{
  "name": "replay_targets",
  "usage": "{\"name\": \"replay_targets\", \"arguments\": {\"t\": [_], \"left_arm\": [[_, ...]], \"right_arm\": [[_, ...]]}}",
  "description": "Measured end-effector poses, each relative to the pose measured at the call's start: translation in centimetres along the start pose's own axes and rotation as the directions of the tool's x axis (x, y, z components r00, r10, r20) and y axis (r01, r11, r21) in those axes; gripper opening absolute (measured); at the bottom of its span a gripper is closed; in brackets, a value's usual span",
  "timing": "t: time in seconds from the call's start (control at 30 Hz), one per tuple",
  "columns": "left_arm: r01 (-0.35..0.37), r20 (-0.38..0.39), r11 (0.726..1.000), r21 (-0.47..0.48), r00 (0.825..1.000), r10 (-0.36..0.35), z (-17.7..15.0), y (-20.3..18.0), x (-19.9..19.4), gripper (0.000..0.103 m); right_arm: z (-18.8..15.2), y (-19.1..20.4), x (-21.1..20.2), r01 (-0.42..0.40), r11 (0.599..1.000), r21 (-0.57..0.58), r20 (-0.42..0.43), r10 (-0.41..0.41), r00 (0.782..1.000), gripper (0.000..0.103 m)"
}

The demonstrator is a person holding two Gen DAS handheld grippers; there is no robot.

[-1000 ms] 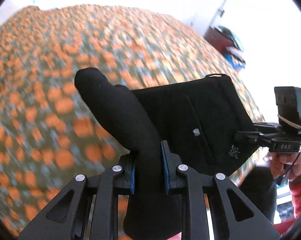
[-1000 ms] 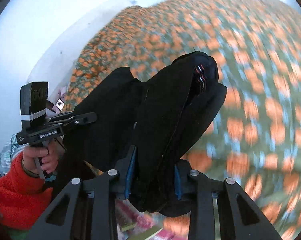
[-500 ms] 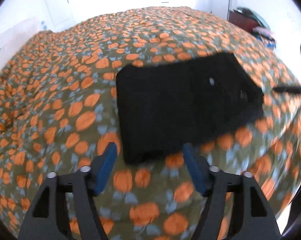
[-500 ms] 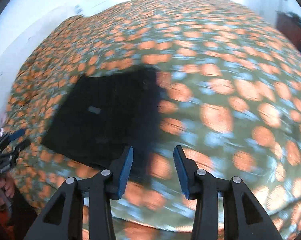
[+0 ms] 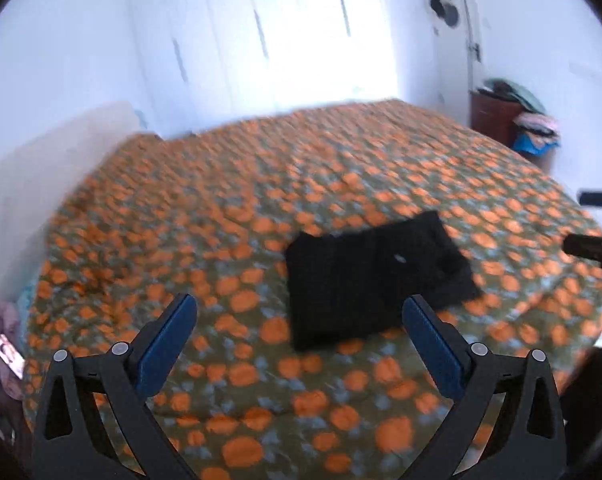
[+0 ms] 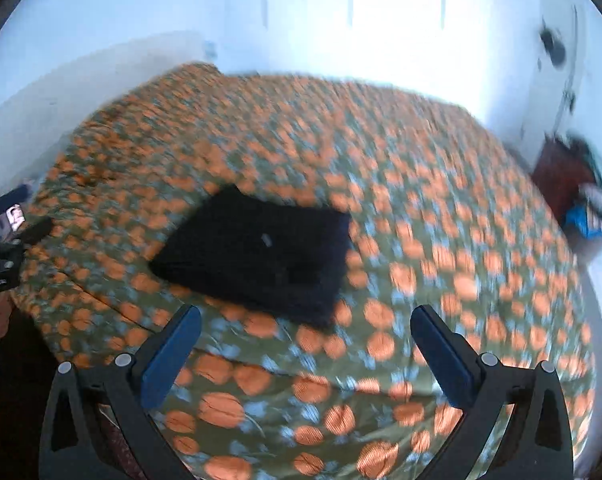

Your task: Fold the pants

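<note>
Ahead of the left gripper (image 5: 299,314), slightly to its right, the black pants (image 5: 375,280) lie as a compact folded rectangle on the orange-flowered bedspread (image 5: 205,216). Jaws spread wide, nothing held. Right gripper (image 6: 305,330) likewise wide open and empty; pants ahead and to its left, clear of both fingers. Fold looks complete, bundle flat. Risks: the near corner appears a little uneven, so layers could slump on the soft bedding; a low pass of either gripper could snag the top layer and drag the fold open. Frames blurred; edges uncertain.
</note>
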State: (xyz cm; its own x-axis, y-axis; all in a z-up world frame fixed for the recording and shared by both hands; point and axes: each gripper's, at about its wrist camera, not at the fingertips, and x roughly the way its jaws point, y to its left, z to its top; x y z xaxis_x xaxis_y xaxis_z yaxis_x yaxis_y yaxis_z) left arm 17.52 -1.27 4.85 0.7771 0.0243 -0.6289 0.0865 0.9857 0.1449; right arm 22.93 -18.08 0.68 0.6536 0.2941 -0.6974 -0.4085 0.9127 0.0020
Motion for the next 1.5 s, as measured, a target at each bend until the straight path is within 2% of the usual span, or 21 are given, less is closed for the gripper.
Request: {"name": "replay_targets", "arguments": {"t": [0.1, 0.17, 0.3, 0.43, 0.53, 0.73, 1.0, 1.23, 1.5], "left_arm": [[0.044, -0.078, 0.998, -0.054, 0.996, -0.048, -0.4, -0.1, -0.9, 0.103], [0.063, -0.105, 0.994, -0.086, 0.992, -0.072, -1.5, -0.4, -1.3, 0.103], [0.040, -0.130, 0.994, -0.105, 0.990, -0.053, -4.2, -1.0, -2.7, 0.103], [-0.004, -0.143, 0.997, -0.080, 0.990, -0.008, -6.4, -1.2, -3.8, 0.103], [-0.007, -0.168, 0.997, -0.080, 0.986, -0.007, -7.4, -1.1, -4.1, 0.103], [0.010, -0.180, 0.994, -0.106, 0.983, -0.029, -7.6, -1.0, -4.0, 0.103], [0.006, -0.182, 0.994, -0.109, 0.983, -0.026, -7.9, -1.2, -4.1, 0.103], [0.031, -0.182, 0.994, -0.105, 0.982, -0.050, -7.8, -1.6, -4.2, 0.102], [0.026, -0.185, 0.994, -0.107, 0.982, -0.045, -8.0, -1.6, -4.3, 0.102]], "right_arm": [[1.4, 2.2, -2.0, 0.023, 0.998, -0.057, 0.051, -0.020, 0.999, 0.103], [1.2, 2.8, -2.9, 0.007, 0.999, -0.040, 0.042, -0.005, 0.999, 0.103], [-1.1, 3.7, -4.2, -0.065, 0.998, 0.025, -0.013, 0.065, 0.998, 0.103], [-4.3, 5.4, -5.3, -0.031, 0.999, 0.026, -0.057, 0.032, 0.998, 0.103], [-6.4, 6.4, -5.5, -0.019, 0.998, 0.057, -0.090, 0.024, 0.996, 0.103], [-7.6, 6.9, -5.0, 0.042, 0.998, 0.056, -0.111, -0.035, 0.993, 0.103], [-7.4, 6.8, -5.0, 0.052, 0.995, 0.087, -0.098, -0.043, 0.994, 0.103], [-8.2, 6.2, -5.1, 0.080, 0.991, 0.109, -0.109, -0.069, 0.992, 0.103], [-8.4, 6.9, -5.5, 0.093, 0.992, 0.085, -0.101, -0.084, 0.991, 0.103]]}}
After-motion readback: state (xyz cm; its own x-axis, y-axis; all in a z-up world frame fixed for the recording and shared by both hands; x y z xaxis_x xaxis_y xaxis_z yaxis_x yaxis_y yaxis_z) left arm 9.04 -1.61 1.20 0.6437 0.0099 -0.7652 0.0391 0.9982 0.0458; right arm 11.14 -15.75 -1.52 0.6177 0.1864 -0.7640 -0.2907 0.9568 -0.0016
